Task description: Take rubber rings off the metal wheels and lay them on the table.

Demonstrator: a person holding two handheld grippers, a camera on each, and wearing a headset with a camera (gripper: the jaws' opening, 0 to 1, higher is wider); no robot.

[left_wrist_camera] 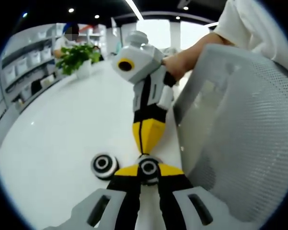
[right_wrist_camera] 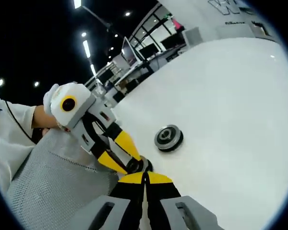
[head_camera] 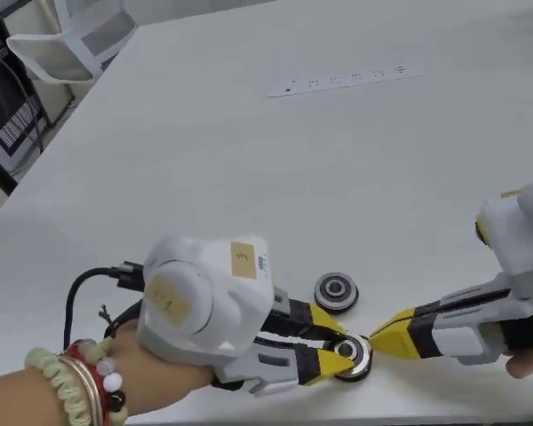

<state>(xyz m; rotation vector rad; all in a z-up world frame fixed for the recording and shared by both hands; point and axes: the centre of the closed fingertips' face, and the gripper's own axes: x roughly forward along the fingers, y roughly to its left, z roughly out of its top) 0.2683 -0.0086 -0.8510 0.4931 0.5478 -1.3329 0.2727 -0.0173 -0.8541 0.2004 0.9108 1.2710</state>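
The metal wheel (head_camera: 356, 356) near the bottom edge of the head view is half covered by the yellow tips of the left gripper (head_camera: 336, 347) clamped on it, so whether a rubber ring sits on its rim cannot be told. The right gripper (head_camera: 378, 337) runs off the right edge, and its tips meet at the wheel's rim — what they pinch, if anything, is hidden. At the upper left a barcode label (head_camera: 14, 125) is cut by the frame edge, and the power strip (head_camera: 346, 80) markings are too small to read.

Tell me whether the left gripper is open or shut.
Shut: the left gripper has its yellow jaws clamped on a metal wheel, one on each side.
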